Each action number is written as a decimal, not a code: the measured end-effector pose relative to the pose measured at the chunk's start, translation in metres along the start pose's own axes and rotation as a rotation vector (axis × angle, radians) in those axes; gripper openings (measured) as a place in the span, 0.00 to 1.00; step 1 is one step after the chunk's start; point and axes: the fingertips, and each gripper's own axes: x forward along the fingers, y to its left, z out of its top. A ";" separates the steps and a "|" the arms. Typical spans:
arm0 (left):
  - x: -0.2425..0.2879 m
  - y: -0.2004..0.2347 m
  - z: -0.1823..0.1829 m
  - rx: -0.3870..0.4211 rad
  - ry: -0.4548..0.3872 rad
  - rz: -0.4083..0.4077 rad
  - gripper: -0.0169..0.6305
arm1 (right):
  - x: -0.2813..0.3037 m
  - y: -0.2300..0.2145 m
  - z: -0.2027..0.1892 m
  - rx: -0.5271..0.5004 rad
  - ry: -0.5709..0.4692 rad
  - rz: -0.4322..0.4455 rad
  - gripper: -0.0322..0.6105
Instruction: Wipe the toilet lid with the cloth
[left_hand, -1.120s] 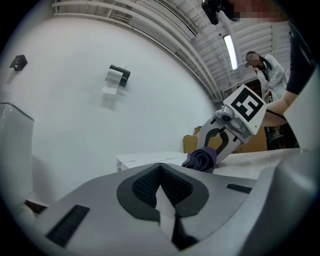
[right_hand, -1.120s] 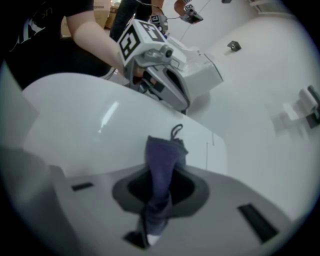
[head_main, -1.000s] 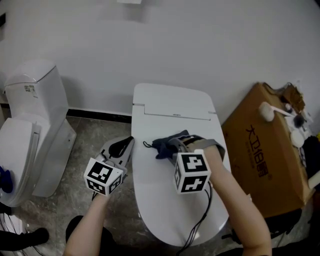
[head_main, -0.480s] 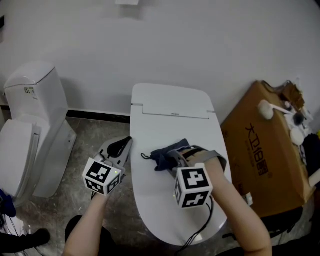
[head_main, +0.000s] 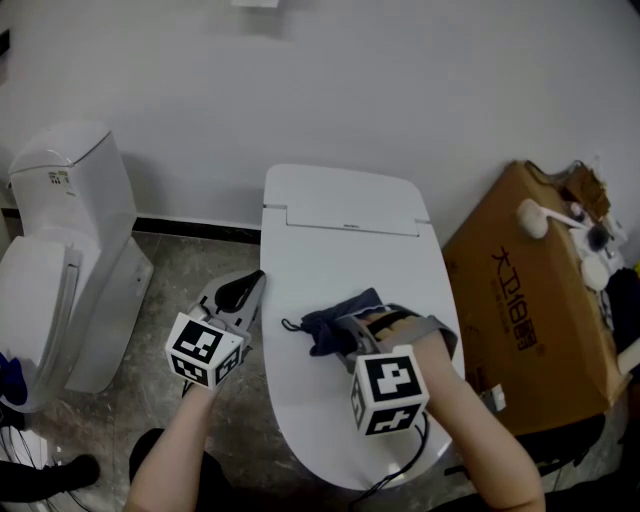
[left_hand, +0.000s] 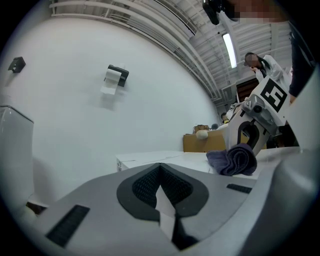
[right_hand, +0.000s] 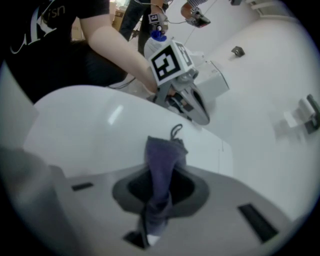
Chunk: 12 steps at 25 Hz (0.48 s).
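The white toilet lid (head_main: 330, 250) lies shut in the middle of the head view. A dark blue cloth (head_main: 328, 322) rests bunched on it, and my right gripper (head_main: 347, 328) is shut on that cloth, pressing it against the lid. In the right gripper view the cloth (right_hand: 162, 165) runs from between the jaws out onto the lid (right_hand: 95, 125). My left gripper (head_main: 248, 288) hangs just off the lid's left edge, over the floor, shut on nothing. From the left gripper view the cloth (left_hand: 233, 160) and right gripper (left_hand: 257, 125) show at the right.
A second white toilet (head_main: 60, 250) stands at the left. A cardboard box (head_main: 520, 300) with small items on top sits close to the right of the lid. A wall runs behind, with a paper holder (left_hand: 114, 80). A cable trails from the right gripper.
My right gripper has dragged the cloth a little toward the lid's near end. The left gripper has stayed almost still.
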 end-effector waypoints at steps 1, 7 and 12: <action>0.001 0.000 -0.001 0.002 0.002 -0.001 0.05 | -0.001 0.002 0.001 0.000 -0.002 0.000 0.15; 0.001 0.000 -0.003 0.003 0.007 -0.001 0.05 | -0.009 0.015 0.004 0.001 -0.004 0.009 0.15; 0.001 0.000 -0.004 0.006 0.012 0.001 0.05 | -0.012 0.026 0.005 0.006 -0.007 0.023 0.15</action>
